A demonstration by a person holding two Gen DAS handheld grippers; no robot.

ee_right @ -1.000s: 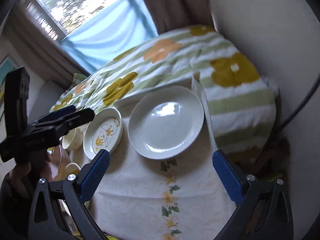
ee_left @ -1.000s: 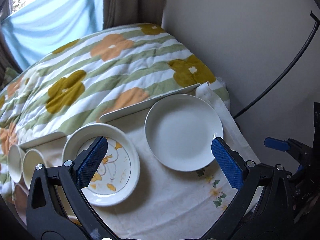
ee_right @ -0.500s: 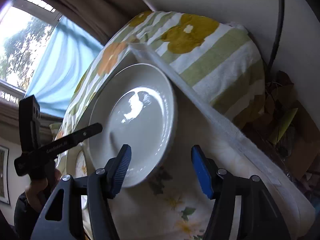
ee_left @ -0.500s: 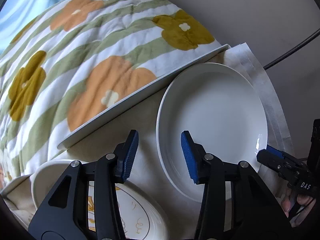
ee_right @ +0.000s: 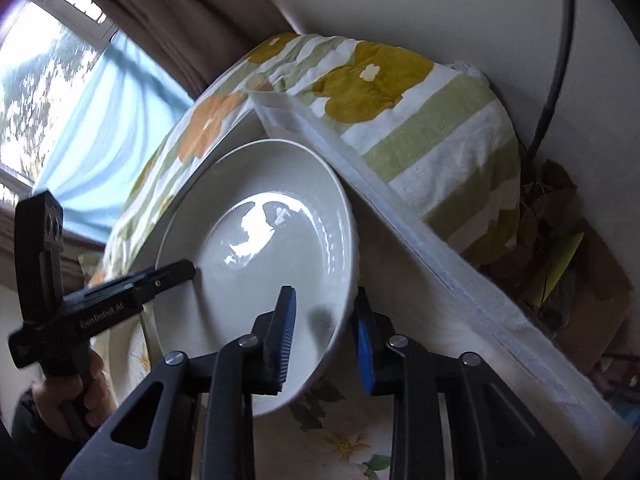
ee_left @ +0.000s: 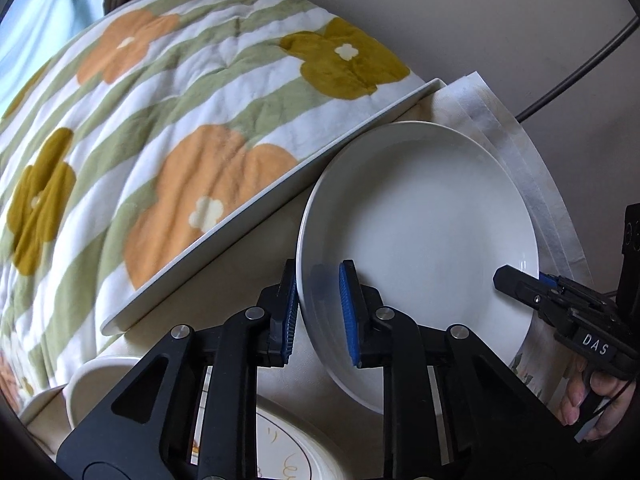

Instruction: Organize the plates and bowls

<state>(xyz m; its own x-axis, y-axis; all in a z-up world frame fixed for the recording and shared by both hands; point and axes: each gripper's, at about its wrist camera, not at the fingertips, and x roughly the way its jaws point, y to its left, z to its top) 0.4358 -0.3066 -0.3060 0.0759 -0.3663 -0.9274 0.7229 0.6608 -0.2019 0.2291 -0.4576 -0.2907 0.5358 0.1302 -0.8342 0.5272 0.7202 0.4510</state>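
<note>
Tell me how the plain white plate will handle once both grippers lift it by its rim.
The plain white glazed plate looks stiff and breakable. Its glossy glare suggests it could slip. The left hand-held gripper and right hand-held gripper, jaws just closing, pinch opposite rims, so it should probably lift level.

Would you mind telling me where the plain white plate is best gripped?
By its raised rim, from opposite sides: the white plate lies flat, so only the edge offers purchase. The left gripper and right gripper already straddle it there.

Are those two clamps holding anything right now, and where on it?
Both hold the white plate by its rim: the left gripper on one side, the right gripper on the opposite side.
</note>
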